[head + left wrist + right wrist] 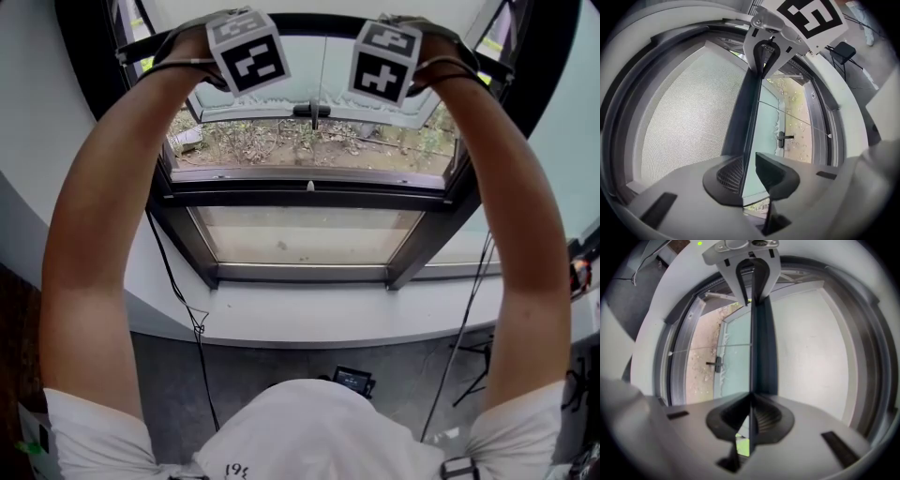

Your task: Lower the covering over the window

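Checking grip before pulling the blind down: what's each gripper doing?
Left gripper: open, jaws around the blind's bottom bar, not clamped.
Right gripper: shut on the blind's bottom bar.

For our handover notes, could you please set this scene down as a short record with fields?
blind: mesh, raised high
bar: dark, along the blind's edge
left gripper: open, bar between jaws, gap on one side
right gripper: shut on bar
window: mostly uncovered in head view
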Tool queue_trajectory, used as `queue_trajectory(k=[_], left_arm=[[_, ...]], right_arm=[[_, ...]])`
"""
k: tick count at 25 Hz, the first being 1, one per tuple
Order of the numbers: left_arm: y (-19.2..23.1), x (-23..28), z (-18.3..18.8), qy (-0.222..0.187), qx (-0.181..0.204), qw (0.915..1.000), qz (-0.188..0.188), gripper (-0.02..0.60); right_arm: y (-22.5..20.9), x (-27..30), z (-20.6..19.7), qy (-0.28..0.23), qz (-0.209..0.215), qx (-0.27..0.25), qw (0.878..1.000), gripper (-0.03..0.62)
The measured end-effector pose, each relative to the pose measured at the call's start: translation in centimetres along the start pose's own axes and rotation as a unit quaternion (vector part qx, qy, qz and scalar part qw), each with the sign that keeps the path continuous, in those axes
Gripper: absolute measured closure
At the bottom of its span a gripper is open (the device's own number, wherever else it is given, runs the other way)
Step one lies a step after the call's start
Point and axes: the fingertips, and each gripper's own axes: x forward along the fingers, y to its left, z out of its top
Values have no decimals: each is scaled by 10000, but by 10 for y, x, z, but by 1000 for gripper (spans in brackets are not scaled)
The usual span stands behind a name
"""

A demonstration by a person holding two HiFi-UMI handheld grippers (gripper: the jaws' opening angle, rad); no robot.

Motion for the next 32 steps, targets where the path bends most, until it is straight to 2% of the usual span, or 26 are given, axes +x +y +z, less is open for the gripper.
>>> queue_trajectory(k=[6, 12, 21, 25, 32], left_arm=[[-16, 4, -2, 67, 87, 9998, -146, 493], [-25, 6, -4, 14, 18, 9997, -223, 492], [-58, 15, -10, -40, 10, 9989, -460, 492], [-85, 24, -17, 29, 107, 9978, -656, 493], [-94, 27, -19, -16, 77, 9980, -623, 492]], right_arm=[[17, 4, -1, 122, 186, -128, 9997, 552], [26, 7, -1, 170, 257, -122, 9995, 551], [59, 14, 0, 157, 498, -159, 9985, 551], [87, 22, 1, 190, 681, -328, 9970, 551], [97, 24, 0, 118, 668, -252, 9974, 551]])
